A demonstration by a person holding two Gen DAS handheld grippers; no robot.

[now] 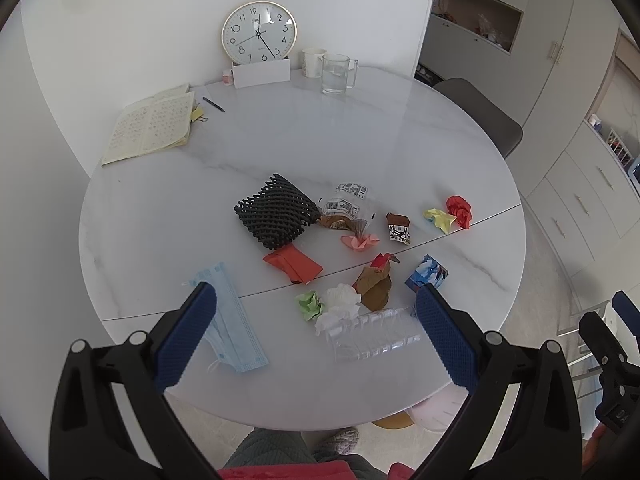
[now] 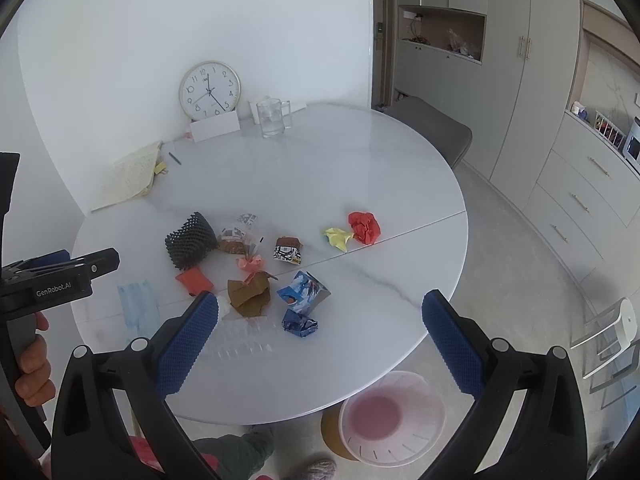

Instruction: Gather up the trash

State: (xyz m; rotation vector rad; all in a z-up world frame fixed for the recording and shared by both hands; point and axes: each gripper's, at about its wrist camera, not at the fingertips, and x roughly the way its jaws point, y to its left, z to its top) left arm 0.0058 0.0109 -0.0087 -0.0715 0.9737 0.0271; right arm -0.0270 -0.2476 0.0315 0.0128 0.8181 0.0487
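In the left wrist view the left gripper (image 1: 316,334) hangs low over the near edge of the round table (image 1: 160,208), its blue pads spread wide with nothing between them. Just past the left pad lies a flat blue mask (image 1: 236,328); ahead of the right pad sits a clear ribbed plastic tray (image 1: 372,336), touching a white wad (image 1: 340,304) and just beside a green wad (image 1: 310,305). Further in come a crumpled brown bag (image 1: 374,286), a red packet (image 1: 294,264), a black foam net (image 1: 276,212), a pink wad (image 1: 360,242), a yellow wad (image 1: 440,218) and a red wad (image 1: 460,210). All the litter lies loose on the tabletop.

In the right wrist view the right gripper (image 2: 320,338) is also held wide apart and empty, tilted down at the table's near rim. Between its pads show a blue crumpled wrapper (image 2: 300,324) and a blue box (image 2: 304,290). A pink bin (image 2: 394,416) stands on the floor under the rim, holding no litter. At the left edge, a hand (image 2: 34,368) grips the left gripper's handle.
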